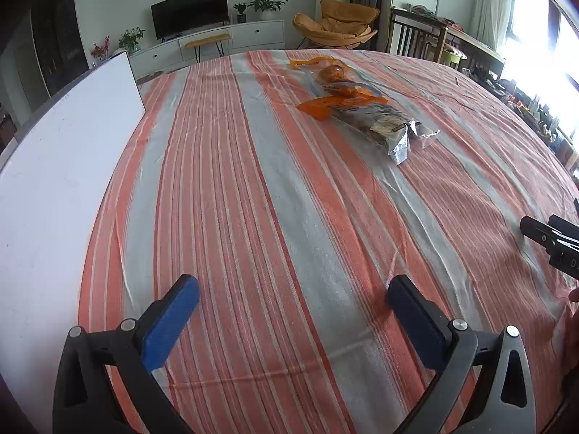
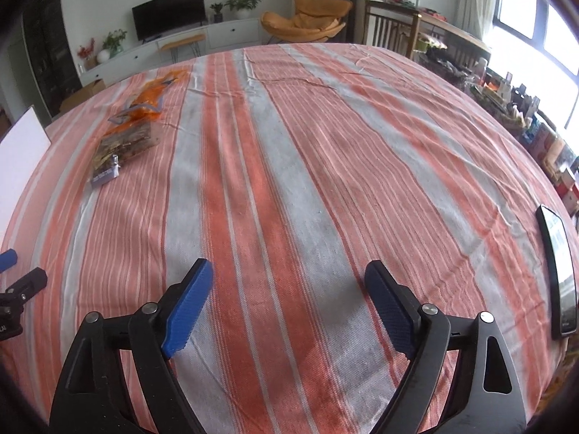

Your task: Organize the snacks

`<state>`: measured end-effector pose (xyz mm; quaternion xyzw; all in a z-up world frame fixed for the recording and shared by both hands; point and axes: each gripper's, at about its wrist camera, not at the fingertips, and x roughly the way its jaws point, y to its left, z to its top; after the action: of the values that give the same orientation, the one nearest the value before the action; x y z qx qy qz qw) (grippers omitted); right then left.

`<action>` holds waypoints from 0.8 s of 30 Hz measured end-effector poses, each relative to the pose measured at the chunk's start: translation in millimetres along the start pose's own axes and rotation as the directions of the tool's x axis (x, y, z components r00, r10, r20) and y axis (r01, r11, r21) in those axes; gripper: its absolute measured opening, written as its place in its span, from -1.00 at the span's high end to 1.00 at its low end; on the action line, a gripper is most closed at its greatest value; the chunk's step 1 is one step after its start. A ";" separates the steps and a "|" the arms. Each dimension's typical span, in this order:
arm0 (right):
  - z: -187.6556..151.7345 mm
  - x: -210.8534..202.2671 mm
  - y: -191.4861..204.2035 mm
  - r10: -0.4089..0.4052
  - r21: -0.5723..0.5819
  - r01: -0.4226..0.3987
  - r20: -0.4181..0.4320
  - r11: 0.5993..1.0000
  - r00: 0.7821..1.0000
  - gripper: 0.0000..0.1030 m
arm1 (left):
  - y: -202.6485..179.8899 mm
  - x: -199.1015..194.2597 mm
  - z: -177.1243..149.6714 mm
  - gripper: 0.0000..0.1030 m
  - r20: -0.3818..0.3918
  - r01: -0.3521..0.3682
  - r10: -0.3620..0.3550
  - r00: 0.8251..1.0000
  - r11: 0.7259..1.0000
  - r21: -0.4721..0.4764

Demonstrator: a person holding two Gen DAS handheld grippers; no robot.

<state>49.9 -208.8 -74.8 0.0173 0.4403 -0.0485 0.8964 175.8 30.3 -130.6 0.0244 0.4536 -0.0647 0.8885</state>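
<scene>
Three snack packets lie in a row on the striped tablecloth (image 1: 289, 217). The nearest is a clear and dark wrapper (image 1: 383, 124), behind it an orange-ended packet (image 1: 342, 90) and a farther one (image 1: 331, 70). In the right wrist view they lie far left: the dark wrapper (image 2: 123, 148) and the orange packets (image 2: 152, 97). My left gripper (image 1: 293, 289) is open and empty, low over the cloth, well short of the snacks. My right gripper (image 2: 289, 271) is open and empty over the bare cloth (image 2: 289, 181). It also shows at the right edge of the left wrist view (image 1: 553, 242).
A white board (image 1: 61, 152) lies along the table's left side; it also shows in the right wrist view (image 2: 21, 144). A black phone (image 2: 559, 275) lies near the table's right edge. Chairs, a TV unit and cluttered shelves stand beyond the table.
</scene>
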 end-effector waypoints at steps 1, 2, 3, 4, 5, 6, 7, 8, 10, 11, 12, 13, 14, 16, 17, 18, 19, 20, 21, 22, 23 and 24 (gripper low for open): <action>0.6 0.5 0.1 0.001 0.000 -0.001 -0.001 1.000 1.000 -0.75 | 0.5 -0.3 0.5 -1.00 0.000 0.000 0.000 1.000 1.000 0.000; 0.9 1.0 0.5 0.001 -0.001 -0.001 -0.001 1.000 1.000 -0.76 | 0.5 -0.5 0.5 -1.00 0.000 0.000 0.000 1.000 1.000 0.000; 1.2 1.0 0.7 0.001 -0.001 -0.001 -0.002 1.000 1.000 -0.76 | 0.4 -0.6 0.3 -1.00 0.000 0.000 0.000 1.000 1.000 0.000; 1.1 1.1 0.7 0.002 -0.001 -0.002 -0.002 1.000 1.000 -0.76 | 0.6 -0.9 0.2 -1.00 0.000 0.000 0.000 1.000 1.000 0.000; 1.1 0.5 0.5 0.002 0.000 -0.002 -0.002 1.000 1.000 -0.76 | 0.4 -0.9 0.1 -1.00 0.000 0.000 0.000 1.000 1.000 0.000; 1.1 0.5 0.8 0.002 0.000 -0.002 -0.002 1.000 1.000 -0.76 | 0.4 -0.9 0.0 -1.00 0.000 0.000 0.000 1.000 1.000 -0.001; 1.0 0.2 0.4 0.001 -0.001 -0.001 -0.002 1.000 1.000 -0.76 | 0.4 -0.9 -0.1 -1.00 0.000 0.000 0.000 1.000 1.000 0.000; 1.0 0.3 0.6 0.001 -0.001 -0.001 -0.002 1.000 1.000 -0.76 | 0.5 -0.9 -0.1 -1.00 0.000 0.000 0.000 1.000 1.000 0.000; 1.1 0.4 0.7 0.001 -0.001 -0.001 -0.002 1.000 1.000 -0.76 | 0.7 -1.0 -0.1 -1.00 0.000 0.000 0.000 1.000 1.000 0.000; 1.0 0.3 0.5 0.001 -0.001 -0.001 -0.002 1.000 1.000 -0.76 | 0.5 -1.0 -0.1 -1.00 0.000 0.000 0.000 1.000 1.000 0.000; 1.0 0.1 0.3 0.001 -0.001 -0.001 -0.002 1.000 1.000 -0.76 | 0.5 -1.0 -0.1 -1.00 0.000 0.000 0.000 1.000 1.000 0.000; 1.0 0.1 0.3 0.001 -0.001 -0.001 -0.002 1.000 1.000 -0.76 | 0.5 -1.0 -0.2 -1.00 0.000 0.000 0.000 1.000 1.000 0.000; 1.0 0.2 0.5 0.001 -0.001 -0.001 -0.002 1.000 1.000 -0.76 | 0.5 -1.0 -0.2 -1.00 0.000 0.000 0.000 1.000 1.000 0.000; 1.1 0.3 0.7 0.002 -0.001 -0.002 -0.002 1.000 1.000 -0.76 | 0.7 -1.0 -0.2 -1.00 0.000 0.000 0.000 1.000 1.000 0.000; 1.0 0.1 0.4 0.002 -0.001 -0.002 -0.002 1.000 1.000 -0.76 | 0.5 -1.0 -0.3 -1.00 0.000 0.000 0.000 1.000 1.000 0.000; 1.1 0.3 0.6 0.002 -0.001 -0.002 -0.002 1.000 1.000 -0.76 | 0.5 -1.0 -0.3 -1.00 0.000 0.000 0.000 1.000 1.000 0.000; 1.1 0.3 0.6 0.002 -0.001 -0.002 -0.002 1.000 1.000 -0.76 | 0.5 -1.0 -0.4 -1.00 0.000 0.000 0.000 1.000 1.000 0.000; 1.0 0.1 0.4 0.002 -0.001 -0.002 -0.002 1.000 1.000 -0.76 | 0.5 -1.1 -0.4 -1.00 0.000 0.000 0.000 1.000 1.000 0.000; 0.9 -0.1 0.2 0.002 -0.001 -0.002 -0.002 1.000 1.000 -0.76 | 0.5 -1.1 -0.5 -1.00 0.000 0.000 0.000 1.000 1.000 0.000; 0.9 -0.1 0.1 0.002 -0.001 -0.002 -0.002 1.000 1.000 -0.76 | 0.5 -1.2 -0.5 -1.00 0.000 0.000 0.000 1.000 1.000 0.000; 1.0 0.0 0.3 0.002 -0.001 -0.002 -0.002 1.000 1.000 -0.76 | 0.5 -1.2 -0.5 -1.00 0.000 0.000 0.000 1.000 1.000 0.000; 0.9 -0.2 0.1 0.002 -0.001 -0.002 -0.002 1.000 1.000 -0.76 | 0.5 -1.2 -0.6 -1.00 0.000 0.000 0.000 1.000 1.000 0.000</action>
<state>50.5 -208.8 -74.2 0.0174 0.4411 -0.0475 0.8961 174.6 30.9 -129.9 0.0243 0.4536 -0.0644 0.8886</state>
